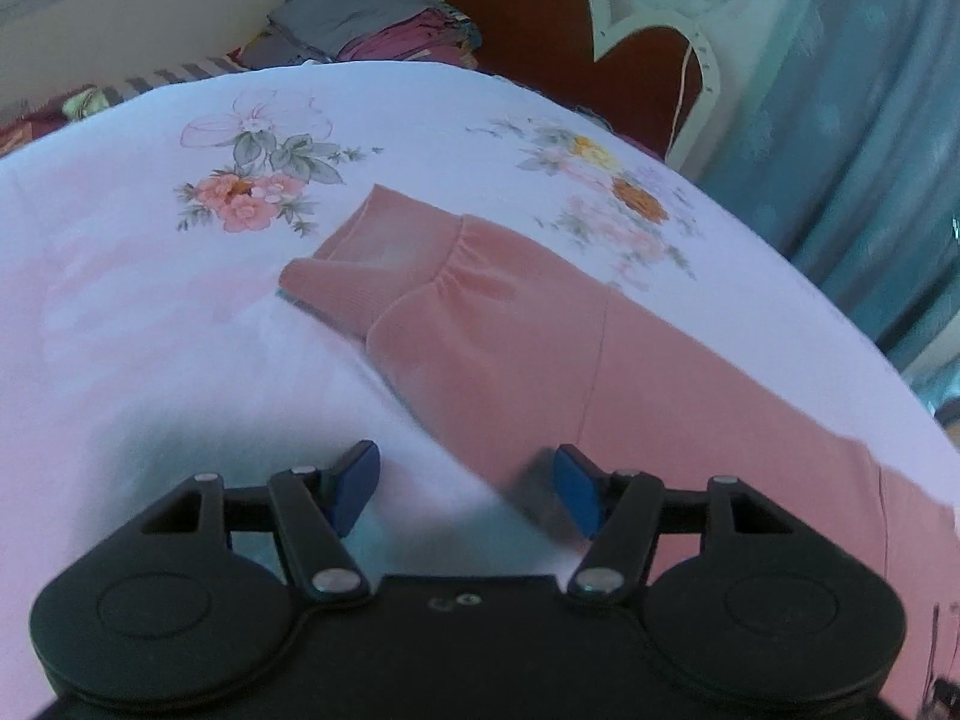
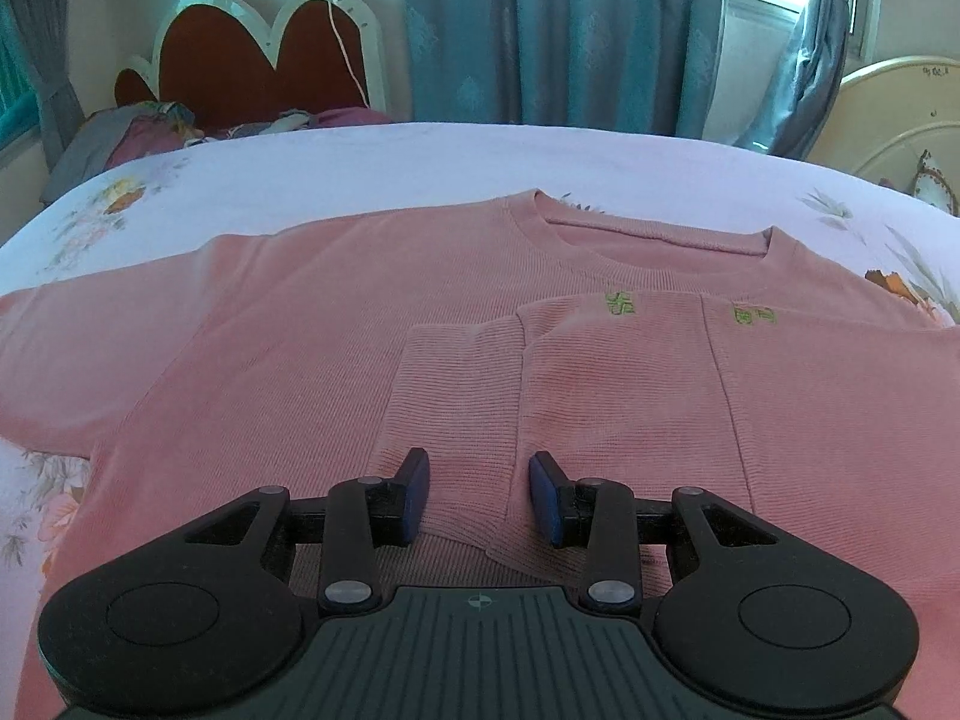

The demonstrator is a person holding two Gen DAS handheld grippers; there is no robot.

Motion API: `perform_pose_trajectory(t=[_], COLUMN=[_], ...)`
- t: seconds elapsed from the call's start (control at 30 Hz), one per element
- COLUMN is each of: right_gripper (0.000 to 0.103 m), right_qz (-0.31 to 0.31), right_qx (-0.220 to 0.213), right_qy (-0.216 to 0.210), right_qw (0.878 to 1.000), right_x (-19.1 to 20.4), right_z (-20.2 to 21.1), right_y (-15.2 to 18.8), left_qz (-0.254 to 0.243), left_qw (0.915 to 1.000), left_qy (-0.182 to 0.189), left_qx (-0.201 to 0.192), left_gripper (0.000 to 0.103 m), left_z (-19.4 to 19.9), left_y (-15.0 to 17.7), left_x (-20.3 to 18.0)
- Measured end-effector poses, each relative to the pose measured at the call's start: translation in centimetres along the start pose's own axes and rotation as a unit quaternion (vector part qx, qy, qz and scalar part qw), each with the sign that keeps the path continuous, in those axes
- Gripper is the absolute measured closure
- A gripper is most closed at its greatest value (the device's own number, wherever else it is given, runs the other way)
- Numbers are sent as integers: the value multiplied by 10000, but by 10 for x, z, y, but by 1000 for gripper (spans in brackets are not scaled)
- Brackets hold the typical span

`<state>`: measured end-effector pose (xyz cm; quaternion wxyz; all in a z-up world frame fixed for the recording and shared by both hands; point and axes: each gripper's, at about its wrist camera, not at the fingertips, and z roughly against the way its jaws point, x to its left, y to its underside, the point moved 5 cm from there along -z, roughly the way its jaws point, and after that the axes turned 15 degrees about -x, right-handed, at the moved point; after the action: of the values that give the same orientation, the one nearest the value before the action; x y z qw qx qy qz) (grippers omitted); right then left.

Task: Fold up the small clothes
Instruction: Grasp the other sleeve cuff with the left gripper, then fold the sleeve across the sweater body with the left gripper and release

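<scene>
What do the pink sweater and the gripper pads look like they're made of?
Pink sweater: soft knit, probably cotton or a blend; fine horizontal ribbing, matte, ribbed cuff. Gripper pads: blue, smooth, slightly glossy, likely rubber or plastic.

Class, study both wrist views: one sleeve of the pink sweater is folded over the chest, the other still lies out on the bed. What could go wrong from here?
1. The left gripper straddles the sleeve's edge and may pinch the floral bedsheet too.
2. Lifting the right gripper carelessly could drag the folded cuff open.
</scene>
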<state>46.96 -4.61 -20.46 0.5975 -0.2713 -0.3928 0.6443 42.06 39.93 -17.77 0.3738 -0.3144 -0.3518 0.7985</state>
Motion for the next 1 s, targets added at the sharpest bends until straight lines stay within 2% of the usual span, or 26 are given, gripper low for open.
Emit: perform_pose_trajectory(t=[0.07,0.3,0.4,0.57,0.7,0.87,1.0], right_gripper=[66,66,66,66,66,66,66], right_qz=[22,47,-116,-19,-408,-601,-624], right_qx=[3,-6,-11,-33,-118,-357,-430], right_qy=[32,80,67,58,-2,44,62], right_qw=[10000,10000,9999,10000,9991,9975,9971], right_x=[1,3,0,1,-9,-18,-28], right_z=[0,-4,-3,-4,1,15,25], right_y=[-3,-1,-4,-2,-8,-15,-19], left_qz=[127,459,572,488,309,-134,-432], left_qw=[9999,9983,9974,9959,9930,9835,9692], left_qy=[17,-92,-88,139,572,1398,2172], left_qx=[-86,-358,-439,-751,-987,-1137,-1081], left_gripper=[44,88,96,96,97,97,97], left_z=[-7,-26,-26,-10,13,49,79], left_y=[-4,-12,-13,-21,-32,-34,-19], left_x=[3,18,20,6,-23,-85,-150])
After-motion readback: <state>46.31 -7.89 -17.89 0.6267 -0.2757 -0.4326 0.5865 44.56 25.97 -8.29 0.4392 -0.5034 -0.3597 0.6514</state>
